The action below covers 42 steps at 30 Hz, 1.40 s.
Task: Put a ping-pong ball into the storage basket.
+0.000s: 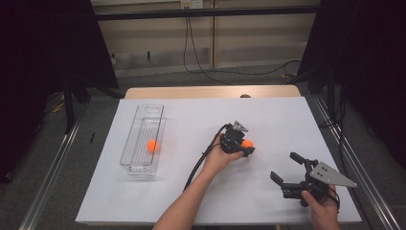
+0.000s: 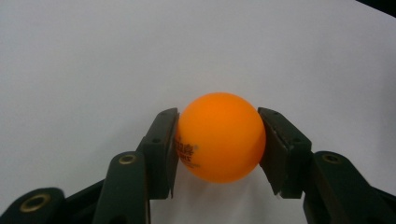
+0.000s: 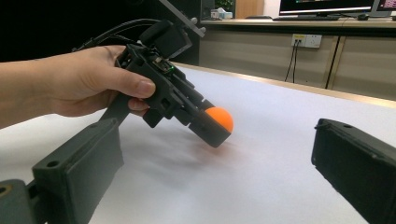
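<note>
Two jaws of left gripper point(image 2: 218, 144) clamp orange ball point(image 2: 219, 137), dark print unreadable; right gripper point(image 1: 283, 167) spread wide.

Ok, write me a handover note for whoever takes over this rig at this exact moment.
Left gripper: shut on a small orange plastic ball, at mid-table over the white sheet; whether it is lifted is unclear.
Right gripper: open, holds nothing, near the front right.
Clear plastic bin at the left already contains a second orange ball.
Done: one ball binned, one gripped.
Left, probably: carry the gripped ball to the bin and release it.
</note>
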### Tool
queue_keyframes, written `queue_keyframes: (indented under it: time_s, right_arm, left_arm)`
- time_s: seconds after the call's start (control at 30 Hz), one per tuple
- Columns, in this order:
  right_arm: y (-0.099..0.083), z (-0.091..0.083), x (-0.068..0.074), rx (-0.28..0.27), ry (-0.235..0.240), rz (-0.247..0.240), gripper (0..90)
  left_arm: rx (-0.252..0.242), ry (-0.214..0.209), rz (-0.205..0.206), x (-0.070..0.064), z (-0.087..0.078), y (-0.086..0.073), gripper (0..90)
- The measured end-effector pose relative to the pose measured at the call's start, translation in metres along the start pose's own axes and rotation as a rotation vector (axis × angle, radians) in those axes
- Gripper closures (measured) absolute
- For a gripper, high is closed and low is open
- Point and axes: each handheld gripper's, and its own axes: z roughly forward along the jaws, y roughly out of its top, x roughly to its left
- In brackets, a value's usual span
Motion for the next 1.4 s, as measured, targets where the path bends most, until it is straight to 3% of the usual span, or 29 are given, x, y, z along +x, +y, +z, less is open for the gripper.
queue_keyframes:
  time_s: [0.17, 0.7, 1.4]
  right_arm:
    - [0.0, 0.0, 0.0, 0.0, -0.001, 0.0, 1.6]
    - [0.0, 0.0, 0.0, 0.002, -0.001, -0.005, 1.6]
    - [0.0, 0.0, 0.001, 0.005, -0.002, -0.012, 1.6]
  left_arm:
    - [0.002, -0.029, -0.003, -0.002, -0.004, -0.003, 50.9]
    - [0.017, -0.038, 0.018, -0.001, -0.027, -0.01, 50.9]
    - [-0.001, -0.041, -0.02, 0.004, -0.056, -0.019, 50.9]
